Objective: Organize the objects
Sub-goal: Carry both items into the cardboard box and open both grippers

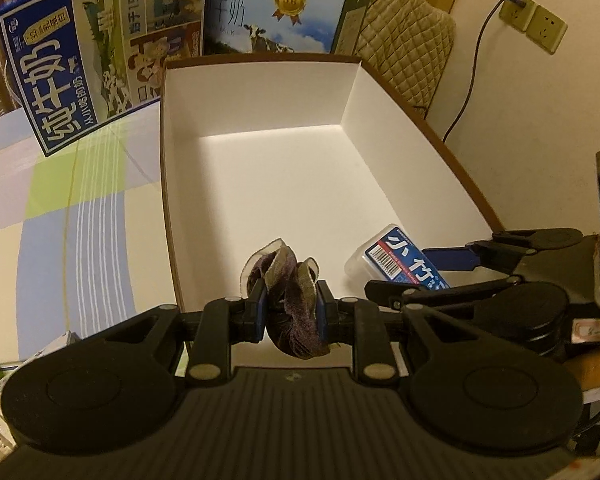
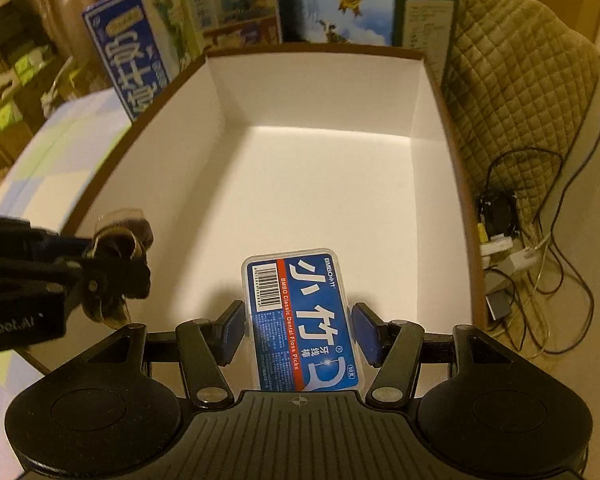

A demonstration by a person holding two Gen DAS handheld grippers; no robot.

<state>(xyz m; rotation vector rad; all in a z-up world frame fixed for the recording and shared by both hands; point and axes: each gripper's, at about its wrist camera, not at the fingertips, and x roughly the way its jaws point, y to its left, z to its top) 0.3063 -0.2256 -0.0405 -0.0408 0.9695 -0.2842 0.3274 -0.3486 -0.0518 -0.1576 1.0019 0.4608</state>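
1. Your left gripper (image 1: 291,312) has its fingers clenched on a crumpled dark purple cloth (image 1: 288,280), holding it over the near edge of the open white box (image 1: 380,92).
2. Your right gripper (image 2: 300,330) holds a clear floss pick case (image 2: 300,320) with a blue and red label between its blue pads (image 2: 234,330); the pads sit against the case's two long sides, and the case is inside the near right part of the box.
3. The rest of the box's white floor is bare.
4. The box sits on a worktop (image 1: 60,216) covered in a pastel checked cloth.
5. Two milk cartons (image 1: 100,52) stand just behind the box, and a quilted cover (image 2: 520,80) hangs to the right of it.
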